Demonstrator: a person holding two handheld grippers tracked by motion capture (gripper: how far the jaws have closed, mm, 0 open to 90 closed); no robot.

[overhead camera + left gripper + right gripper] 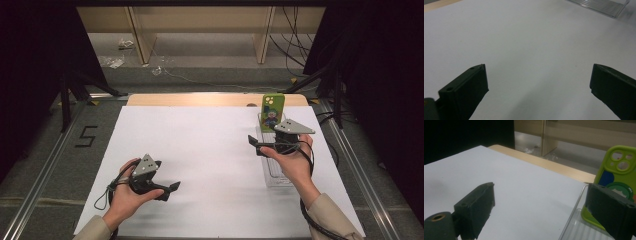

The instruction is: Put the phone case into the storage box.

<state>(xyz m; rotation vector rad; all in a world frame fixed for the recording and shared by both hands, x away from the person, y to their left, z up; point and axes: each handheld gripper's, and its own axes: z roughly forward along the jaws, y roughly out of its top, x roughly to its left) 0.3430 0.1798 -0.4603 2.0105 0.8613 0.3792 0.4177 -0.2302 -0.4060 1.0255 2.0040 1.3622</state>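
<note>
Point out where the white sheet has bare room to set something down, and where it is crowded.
Most of the white sheet is bare: the whole stretch between the left gripper and the clear rack, up to the wooden edge. Crowding is at the right: the rack, the green phone case standing in it, and the right gripper, jaws open.

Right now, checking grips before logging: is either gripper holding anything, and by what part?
Nothing is held: left gripper and right gripper are both open.

Green phone case (272,111) upright in clear tray (278,177)
</note>
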